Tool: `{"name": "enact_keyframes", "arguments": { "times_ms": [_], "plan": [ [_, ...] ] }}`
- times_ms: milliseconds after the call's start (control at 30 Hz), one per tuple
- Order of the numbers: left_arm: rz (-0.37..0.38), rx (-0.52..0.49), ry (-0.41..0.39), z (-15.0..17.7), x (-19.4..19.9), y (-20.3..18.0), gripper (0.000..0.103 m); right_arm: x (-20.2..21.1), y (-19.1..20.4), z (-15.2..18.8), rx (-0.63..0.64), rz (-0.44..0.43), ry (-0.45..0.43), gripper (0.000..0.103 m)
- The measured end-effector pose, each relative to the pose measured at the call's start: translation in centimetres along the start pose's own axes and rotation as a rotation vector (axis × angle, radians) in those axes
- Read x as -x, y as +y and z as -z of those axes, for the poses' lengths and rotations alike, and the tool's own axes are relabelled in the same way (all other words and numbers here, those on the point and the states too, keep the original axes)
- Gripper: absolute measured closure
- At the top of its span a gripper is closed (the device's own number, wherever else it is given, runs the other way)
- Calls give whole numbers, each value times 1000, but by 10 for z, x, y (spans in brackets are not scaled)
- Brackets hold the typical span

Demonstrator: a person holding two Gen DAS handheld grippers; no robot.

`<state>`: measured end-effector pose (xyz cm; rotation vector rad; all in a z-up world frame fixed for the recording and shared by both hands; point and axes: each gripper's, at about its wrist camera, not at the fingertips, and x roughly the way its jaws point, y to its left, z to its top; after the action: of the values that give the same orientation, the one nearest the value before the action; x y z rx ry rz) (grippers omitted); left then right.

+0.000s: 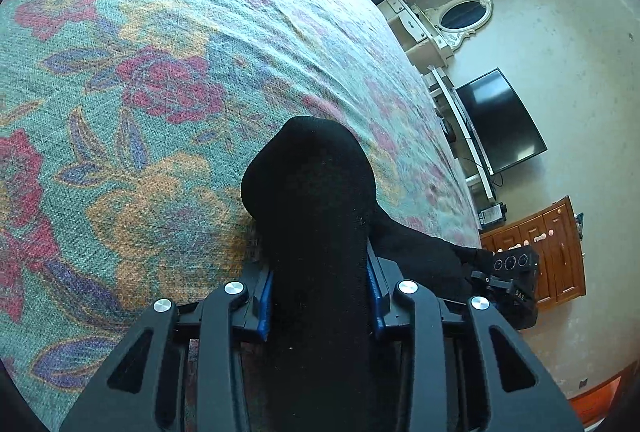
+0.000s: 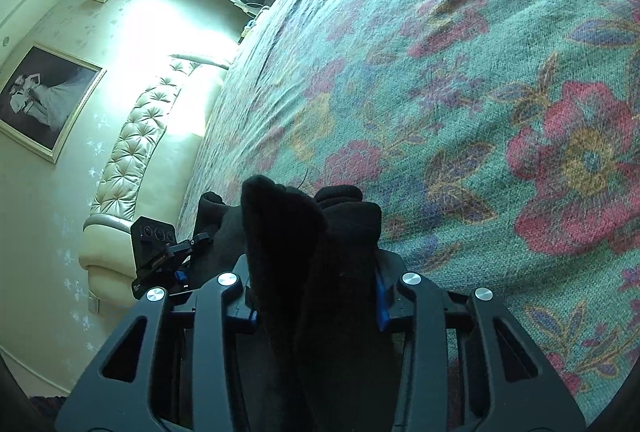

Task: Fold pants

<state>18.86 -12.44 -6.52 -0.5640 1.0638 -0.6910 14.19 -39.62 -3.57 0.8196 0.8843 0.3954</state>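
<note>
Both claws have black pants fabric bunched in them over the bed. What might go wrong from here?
1. The left claw holds a thick wad of the pants; layers may slip out unevenly when lifted.
2. The right claw grips several folds, so the fold may come out crooked.
3. Black cloth hides the edges, so alignment over the floral bedspread is hard to judge.

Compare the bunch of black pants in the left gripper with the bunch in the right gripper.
In the left gripper, the black pants rise as one smooth rounded hump; in the right gripper, the pants stand as several separate folds with creases between. The left bunch trails off sideways toward the other gripper; the right bunch ends in stubby lumps. Both are black fabric pinched between blue pads above the floral bedspread.
</note>
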Motion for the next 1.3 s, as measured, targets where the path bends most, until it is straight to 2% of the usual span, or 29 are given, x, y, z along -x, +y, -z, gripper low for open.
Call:
{"name": "enact_keyframes", "arguments": {
  "times_ms": [100,333,800,1300],
  "plan": [
    [-30,-34,-22,0,5,-8,69,2,9,0,40,-2,-17,67],
    [-81,-104,-45,3,17,-19,71,-3,15,-5,30,5,-19,68],
    [-113,-71,-93,-13,37,4,72,-37,36,-22,38,-4,5,69],
    [-146,-40,-108,-54,44,31,72,-90,49,-45,-10,-26,26,69]
  ]
}}
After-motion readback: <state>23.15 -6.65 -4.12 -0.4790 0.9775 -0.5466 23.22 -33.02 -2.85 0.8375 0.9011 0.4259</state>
